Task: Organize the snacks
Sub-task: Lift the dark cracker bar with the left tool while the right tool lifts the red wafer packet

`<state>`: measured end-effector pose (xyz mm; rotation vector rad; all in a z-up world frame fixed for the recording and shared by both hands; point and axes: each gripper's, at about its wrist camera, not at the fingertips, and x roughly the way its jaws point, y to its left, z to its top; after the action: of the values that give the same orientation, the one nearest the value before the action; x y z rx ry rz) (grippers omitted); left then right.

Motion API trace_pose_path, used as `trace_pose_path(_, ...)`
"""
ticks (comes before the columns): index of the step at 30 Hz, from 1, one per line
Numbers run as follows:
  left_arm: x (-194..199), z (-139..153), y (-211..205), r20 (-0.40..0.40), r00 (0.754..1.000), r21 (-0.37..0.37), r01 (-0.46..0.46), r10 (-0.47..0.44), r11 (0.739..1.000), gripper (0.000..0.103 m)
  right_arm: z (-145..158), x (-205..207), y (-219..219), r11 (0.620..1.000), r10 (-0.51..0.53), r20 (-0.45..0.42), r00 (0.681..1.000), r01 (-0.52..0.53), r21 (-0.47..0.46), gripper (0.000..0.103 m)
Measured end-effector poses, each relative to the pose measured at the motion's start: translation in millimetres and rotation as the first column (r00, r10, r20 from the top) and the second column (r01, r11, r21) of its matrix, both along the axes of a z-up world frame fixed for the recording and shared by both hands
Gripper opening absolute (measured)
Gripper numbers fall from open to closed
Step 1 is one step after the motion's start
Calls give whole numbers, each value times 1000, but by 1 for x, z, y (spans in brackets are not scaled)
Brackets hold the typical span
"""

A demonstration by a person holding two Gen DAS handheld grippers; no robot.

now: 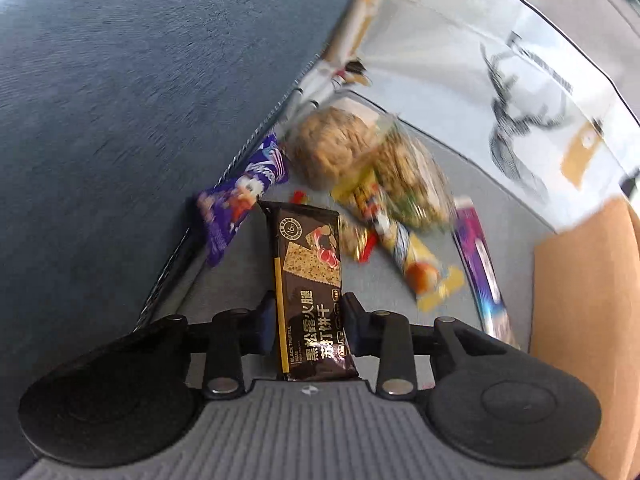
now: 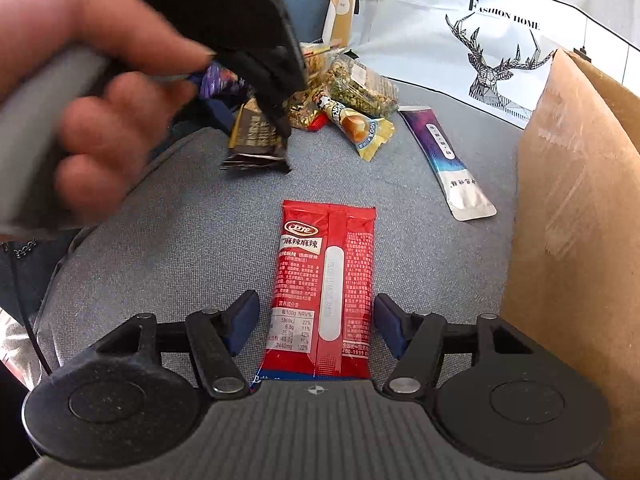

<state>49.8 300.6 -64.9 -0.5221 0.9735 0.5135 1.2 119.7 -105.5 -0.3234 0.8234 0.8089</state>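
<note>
A dark brown cracker packet point(image 1: 310, 280) stands between the blue pads of my left gripper point(image 1: 309, 320), which is shut on its lower half. From the right wrist view, that left gripper point(image 2: 276, 120), in a person's hand point(image 2: 92, 92), holds the same packet point(image 2: 254, 136) near the snack pile. A red spicy-snack packet point(image 2: 324, 280) lies lengthwise on the grey cushion point(image 2: 180, 240) between the jaws of my right gripper point(image 2: 316, 320). Those jaws are open, and grey cushion shows between the left pad and the packet.
The snack pile holds a purple packet point(image 1: 240, 200), a clear bag of cookies point(image 1: 332, 148), a yellow packet point(image 2: 360, 128) and a long purple-and-white sachet point(image 2: 444, 152). A cardboard box point(image 2: 580, 200) stands at the right. Behind it is a white deer-print bag point(image 2: 500, 52). A blue backrest point(image 1: 120, 120) rises at the left.
</note>
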Motion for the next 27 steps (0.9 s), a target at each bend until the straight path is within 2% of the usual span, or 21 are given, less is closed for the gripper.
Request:
trace_pose_path(2,-10,6,-9,-8,998,20,58,-57,998,37,1,-3,-1,1000,7,13,1000,-7,2,53)
trace_pose_path(4,-20,12,-22,-23,993,67,113,-112,991,33,2,-5,-2,1000,13,23,1000,-13,3,51)
trace_pose_path(6,-33,18,-34,-38,986,106,165,-162,981,21,2,-6,-3,1000,10,32,999,-10,0,49)
trace_pose_path(7,-40,20,-39,-36,983,113,182,-179,977,21,2,-7,-4,1000,6,32,999,-6,-1,49)
trace_pose_path(10,-55,22,-43,-11,980,76,199,-199,977,21,3,-7,-8,1000,-7,27,1000,7,-4,49)
trace_pose_path(12,-60,20,-37,-12,985,64,173,-172,983,22,3,-7,-11,1000,-12,21,1000,12,-5,49)
trace_pose_path(13,-63,20,-31,-6,989,49,149,-149,988,23,4,-7,-11,1000,-13,17,1000,13,-5,50)
trace_pose_path(15,-68,17,-22,13,995,-9,94,-94,996,39,4,-7,-13,1000,-15,8,1000,15,-1,52)
trace_pose_path(18,-68,13,-13,8,998,-56,59,-58,997,47,3,-6,-12,1000,-16,10,1000,16,3,52)
trace_pose_path(22,-58,11,-23,-30,995,-8,99,-99,995,55,2,-3,-12,1000,-24,-1,1000,24,14,55)
trace_pose_path(24,-47,8,-30,-48,991,23,123,-122,992,63,1,-2,-12,1000,-27,-4,1000,27,17,56)
trace_pose_path(27,-38,5,-39,-82,985,59,159,-154,986,67,1,-2,-12,1000,-25,-8,1000,25,16,58)
